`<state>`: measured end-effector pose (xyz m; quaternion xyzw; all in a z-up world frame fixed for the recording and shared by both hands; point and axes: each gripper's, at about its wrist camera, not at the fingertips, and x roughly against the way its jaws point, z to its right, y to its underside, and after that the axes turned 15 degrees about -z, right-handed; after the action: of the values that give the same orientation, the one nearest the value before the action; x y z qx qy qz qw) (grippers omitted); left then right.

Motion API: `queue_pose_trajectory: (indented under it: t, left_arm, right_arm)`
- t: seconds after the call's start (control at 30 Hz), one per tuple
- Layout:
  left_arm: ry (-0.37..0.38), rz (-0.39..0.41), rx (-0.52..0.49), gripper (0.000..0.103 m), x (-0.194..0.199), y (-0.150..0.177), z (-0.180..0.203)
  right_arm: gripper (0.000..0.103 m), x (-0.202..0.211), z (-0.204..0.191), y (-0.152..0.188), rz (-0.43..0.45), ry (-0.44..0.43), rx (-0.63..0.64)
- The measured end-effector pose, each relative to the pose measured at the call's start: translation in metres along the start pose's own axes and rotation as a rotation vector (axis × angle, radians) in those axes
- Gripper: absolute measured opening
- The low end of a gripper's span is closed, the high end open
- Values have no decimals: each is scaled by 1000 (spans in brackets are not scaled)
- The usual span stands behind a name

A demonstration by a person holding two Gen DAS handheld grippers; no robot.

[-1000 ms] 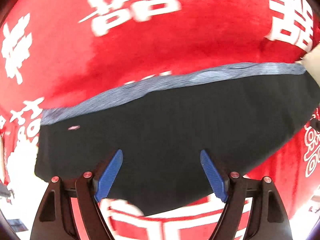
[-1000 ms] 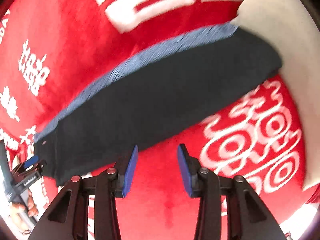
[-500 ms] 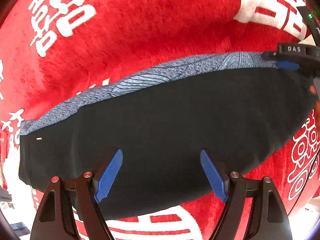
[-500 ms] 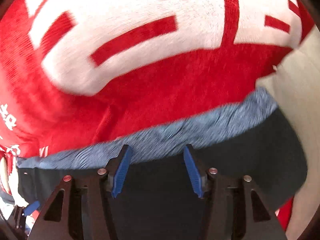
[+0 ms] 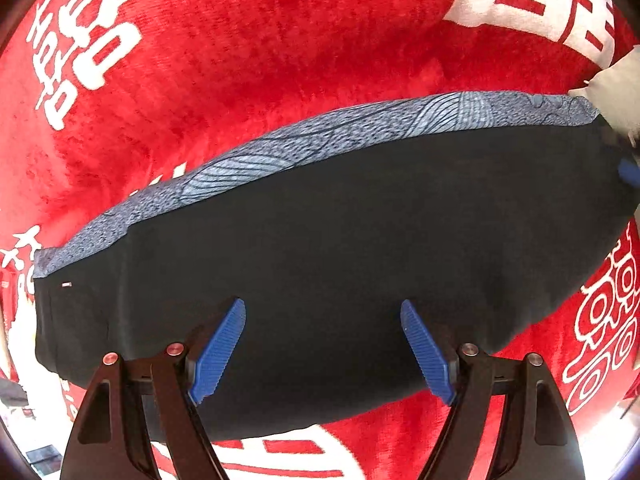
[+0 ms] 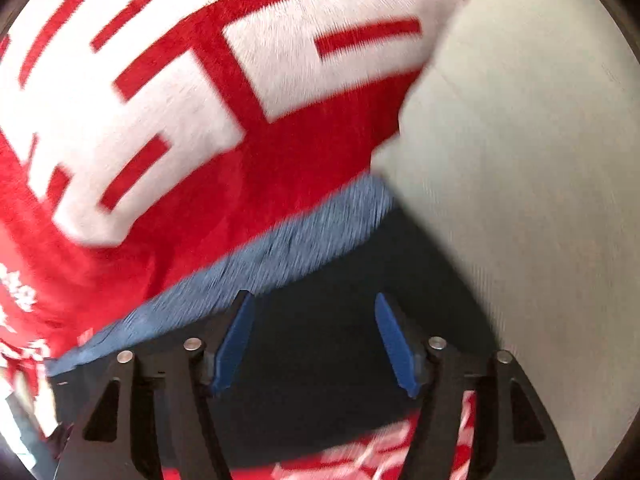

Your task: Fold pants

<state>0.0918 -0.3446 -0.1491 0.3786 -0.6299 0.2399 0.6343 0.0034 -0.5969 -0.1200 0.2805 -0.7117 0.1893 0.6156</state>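
Dark navy pants lie flat as a long band on the red blanket, with a patterned blue strip along their far edge. My left gripper hangs above the middle of the pants, open, nothing between its blue pads. In the right wrist view the picture is blurred; my right gripper is over the pants' right end, close to the blue strip. Its jaws are opening and nothing is pinched between them. A blue pad of the right gripper shows at the right edge of the left wrist view.
The red plush blanket with large white characters covers the surface all around. A pale grey-white cloth or cushion borders the pants' right end. Small clutter shows at the lower left rim.
Both views slid along the pants. The right gripper moved from the red blanket in front of the pants onto their right end by the blue strip, and its jaws widened. The left gripper came closer.
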Motion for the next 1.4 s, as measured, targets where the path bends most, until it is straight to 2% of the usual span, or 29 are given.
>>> queue_pose_trajectory:
  t: [0.17, 0.23, 0.37, 0.47, 0.5, 0.6, 0.7, 0.77, 0.87, 0.97, 1.1, 1.2, 1.3, 1.4]
  left_arm:
    - [14, -13, 34, 81, -7, -5, 2]
    - [24, -15, 42, 81, -11, -6, 1]
    - [36, -16, 54, 81, -19, -7, -5]
    - [29, -11, 63, 87, -21, -7, -6]
    - [14, -6, 68, 90, -21, -7, -6]
    - [39, -11, 82, 90, -25, -7, -10]
    - [61, -21, 94, 92, -31, -8, -17]
    - [46, -25, 102, 99, -34, -8, -20]
    - [66, -40, 115, 100, -38, -10, -24]
    - [54, -37, 115, 102, -44, -9, -35]
    - [61, -44, 122, 102, -45, -11, -33]
    - [94, -59, 139, 102, -48, -7, -38]
    - [110, -70, 144, 102, -52, -6, -42]
    - [105, -72, 144, 102, -52, -5, -44]
  right_arm:
    - [69, -1, -19, 52, -29, 39, 61]
    - [69, 0, -24, 59, -22, 68, 103]
    - [69, -5, -51, 61, 2, 53, 191]
    - [71, -32, -56, 59, -58, 79, 197]
    - [71, -37, -56, 61, -64, 78, 196]
    - [75, -44, -54, 61, -45, 55, 213]
    - [75, -46, -56, 64, -47, 78, 241]
    - [76, -46, -57, 64, -49, 77, 238]
    - [78, -50, -58, 59, -50, 71, 228]
    - [80, -57, -60, 52, -58, 74, 231]
    - [82, -56, -56, 56, -59, 41, 207]
    - [86, -54, -51, 55, -52, 4, 195]
    - [87, -51, -52, 54, -51, 2, 199]
    - [87, -44, -41, 55, -26, -88, 125]
